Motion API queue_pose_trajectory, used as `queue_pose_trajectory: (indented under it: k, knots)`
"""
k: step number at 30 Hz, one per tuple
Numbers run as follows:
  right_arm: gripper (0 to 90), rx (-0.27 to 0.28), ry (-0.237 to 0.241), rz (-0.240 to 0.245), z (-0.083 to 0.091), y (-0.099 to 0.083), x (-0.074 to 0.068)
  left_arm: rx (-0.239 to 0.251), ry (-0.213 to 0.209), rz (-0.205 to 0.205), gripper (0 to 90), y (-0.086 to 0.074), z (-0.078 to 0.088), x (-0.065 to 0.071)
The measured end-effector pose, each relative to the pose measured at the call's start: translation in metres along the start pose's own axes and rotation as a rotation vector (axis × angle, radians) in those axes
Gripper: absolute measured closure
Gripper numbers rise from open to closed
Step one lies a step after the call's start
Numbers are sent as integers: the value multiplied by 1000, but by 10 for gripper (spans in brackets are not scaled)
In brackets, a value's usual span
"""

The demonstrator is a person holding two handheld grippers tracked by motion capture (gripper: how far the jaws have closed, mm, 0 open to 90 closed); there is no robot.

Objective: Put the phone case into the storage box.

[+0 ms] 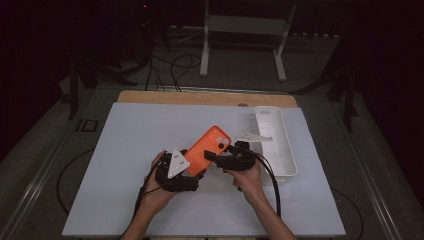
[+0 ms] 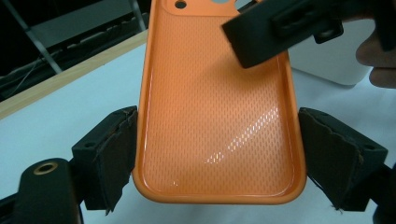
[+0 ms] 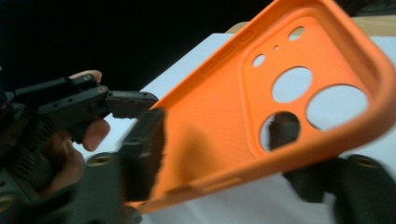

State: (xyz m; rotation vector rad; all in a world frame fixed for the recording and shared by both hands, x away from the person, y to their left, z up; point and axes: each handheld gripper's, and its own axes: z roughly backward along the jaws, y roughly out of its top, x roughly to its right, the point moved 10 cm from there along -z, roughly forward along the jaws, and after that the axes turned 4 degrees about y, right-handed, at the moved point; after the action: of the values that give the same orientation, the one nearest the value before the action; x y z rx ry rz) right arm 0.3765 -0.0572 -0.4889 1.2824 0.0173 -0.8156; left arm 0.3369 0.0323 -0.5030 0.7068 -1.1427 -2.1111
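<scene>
High view: white tray (image 1: 289,150) just beside right gripper (image 1: 220,159), orange phone case (image 1: 209,149).

Dark lab: white-topped table (image 1: 125,150), floor cables (image 1: 175,65), stands (image 1: 205,45).

Orange phone case (image 1: 208,148), empty, tilted, held above table.

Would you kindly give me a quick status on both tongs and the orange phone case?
Left tongs clamped on orange phone case, bottom end. Right tongs gripping its side. Case held above the table, empty, inside facing up. White tray alongside, nothing obstructing.
</scene>
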Motion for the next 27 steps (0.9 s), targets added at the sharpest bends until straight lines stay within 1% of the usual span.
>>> queue_pose_trajectory:
  k: [2, 4, 5, 8, 9, 11, 15, 18, 19, 20, 21, 22, 24, 25, 27]
  knots:
    - [466, 1, 12, -14, 0, 0, -1, 4, -1, 1, 166, 0, 0, 1]
    - [528, -12, 29, -25, -1, -1, -3, 2, -3, 1, 166, 0, -1, 1]
    - [554, -18, 38, -35, -2, -2, -5, 3, -5, 1, 165, 0, -2, 1]
    - [617, -23, 43, -68, -2, -3, -4, -10, 0, -9, 165, -3, -4, 2]
    - [641, -23, 48, -82, -2, -3, -4, -14, 0, -5, 165, -4, -4, 2]
    - [664, -23, 57, -104, -2, -3, -5, -22, 1, -9, 164, -6, -6, 2]
    - [709, -38, 65, -118, -4, -5, -7, -38, 12, -25, 164, -10, -8, 3]
    - [750, -47, 88, -129, -5, -6, -11, -49, 18, -32, 163, -12, -11, 4]
    - [789, -56, 103, -133, -6, -7, -13, -49, 14, -32, 163, -12, -12, 5]
    - [835, -61, 97, -126, -6, -8, -14, -52, 17, -34, 163, -12, -13, 6]
    - [843, -63, 95, -118, -7, -9, -16, -54, 22, -35, 163, -12, -13, 6]
    - [853, -64, 87, -116, -7, -9, -16, -54, 23, -31, 162, -12, -14, 6]
    - [866, -65, 69, -110, -8, -9, -16, -57, 32, -38, 162, -13, -14, 5]
    - [866, -65, 69, -110, -8, -9, -16, -57, 32, -38, 162, -13, -14, 5]
    - [869, -60, 50, -106, -8, -9, -16, -60, 43, -41, 161, -13, -15, 5]
